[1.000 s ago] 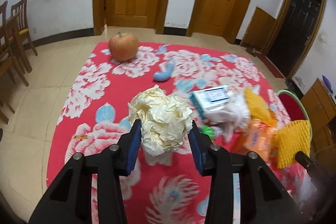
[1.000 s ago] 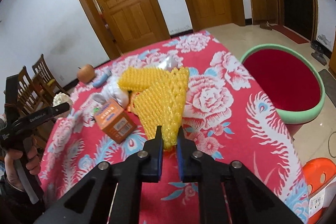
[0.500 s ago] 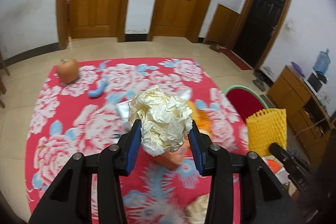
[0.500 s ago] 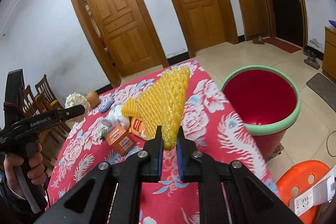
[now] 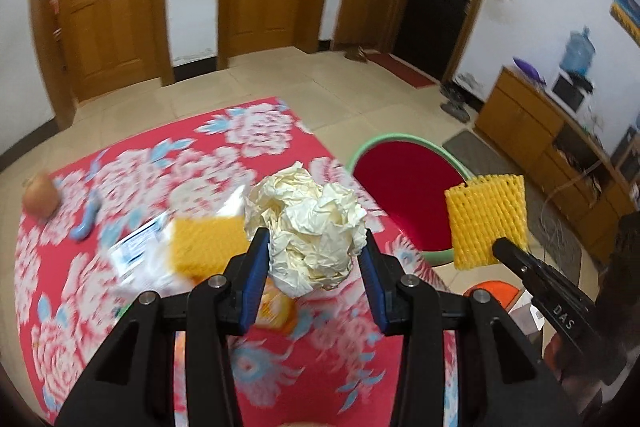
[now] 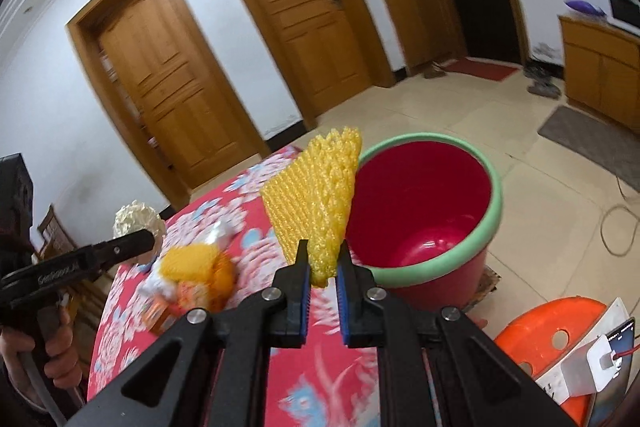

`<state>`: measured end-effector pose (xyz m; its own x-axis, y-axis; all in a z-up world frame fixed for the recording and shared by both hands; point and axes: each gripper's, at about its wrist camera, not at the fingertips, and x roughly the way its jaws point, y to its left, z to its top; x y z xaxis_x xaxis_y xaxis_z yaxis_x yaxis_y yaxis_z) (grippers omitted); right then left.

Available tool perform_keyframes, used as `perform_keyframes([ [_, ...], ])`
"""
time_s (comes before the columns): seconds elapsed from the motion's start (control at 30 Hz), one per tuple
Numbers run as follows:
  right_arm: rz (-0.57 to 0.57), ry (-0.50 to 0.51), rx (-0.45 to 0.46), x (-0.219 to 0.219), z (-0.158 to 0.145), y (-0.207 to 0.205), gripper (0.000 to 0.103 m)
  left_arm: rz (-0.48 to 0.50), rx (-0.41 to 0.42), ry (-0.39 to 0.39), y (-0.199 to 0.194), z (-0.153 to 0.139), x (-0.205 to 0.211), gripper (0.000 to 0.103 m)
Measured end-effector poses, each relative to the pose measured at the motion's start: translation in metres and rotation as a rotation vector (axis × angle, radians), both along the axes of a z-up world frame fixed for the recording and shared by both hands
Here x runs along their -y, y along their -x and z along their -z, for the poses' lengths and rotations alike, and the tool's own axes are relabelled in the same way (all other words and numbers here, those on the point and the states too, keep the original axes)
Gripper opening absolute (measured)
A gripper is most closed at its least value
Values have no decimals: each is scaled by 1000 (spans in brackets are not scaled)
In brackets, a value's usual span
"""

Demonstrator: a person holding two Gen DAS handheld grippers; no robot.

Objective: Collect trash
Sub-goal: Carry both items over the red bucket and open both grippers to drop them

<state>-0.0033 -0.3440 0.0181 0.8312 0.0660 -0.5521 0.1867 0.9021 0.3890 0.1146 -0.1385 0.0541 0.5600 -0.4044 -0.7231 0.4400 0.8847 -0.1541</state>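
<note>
Desk (image 5: 120, 307): fills the lower left of the left wrist view, under a red cloth with white flowers.

Bin (image 6: 486, 227): red inside, green rim, on the floor at centre right of the right wrist view, just beside the desk edge; mouth unobstructed.

Litter heap (image 5: 180, 251): blurred yellow, white and orange pieces, left of centre on the desk.

Paper ball (image 5: 312, 231): cream, heavily crumpled, centre of the left wrist view. The left gripper (image 5: 314, 267) has its fingers partly apart, clamped on the ball's sides, above the desk.

Foam net (image 6: 316, 203): yellow mesh sleeve, upright, centre of the right wrist view. The right gripper (image 6: 322, 279) has its fingers nearly closed, pinching its lower end at the bin's left rim.

Fruit (image 5: 40, 195): orange-brown, far left desk edge.
</note>
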Motion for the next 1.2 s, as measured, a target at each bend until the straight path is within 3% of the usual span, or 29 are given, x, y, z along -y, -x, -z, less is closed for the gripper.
perform_keyframes([
  [0.33, 149, -140, -130, 58, 43, -37, 14, 139, -31, -115, -44, 31, 96, 44],
  [0.63, 200, -182, -181, 84, 70, -55, 21, 251, -106, -166, -69, 66, 146, 45],
  [0.73, 210, -184, -182, 89, 71, -56, 25, 265, -107, -183, -73, 71, 154, 50],
  [0.9, 223, -193, -169, 92, 70, -58, 48, 275, -74, -186, -71, 69, 159, 75],
  [1.2, 240, -193, -141, 93, 63, -49, 62, 241, -44, -173, -68, 52, 147, 76],
])
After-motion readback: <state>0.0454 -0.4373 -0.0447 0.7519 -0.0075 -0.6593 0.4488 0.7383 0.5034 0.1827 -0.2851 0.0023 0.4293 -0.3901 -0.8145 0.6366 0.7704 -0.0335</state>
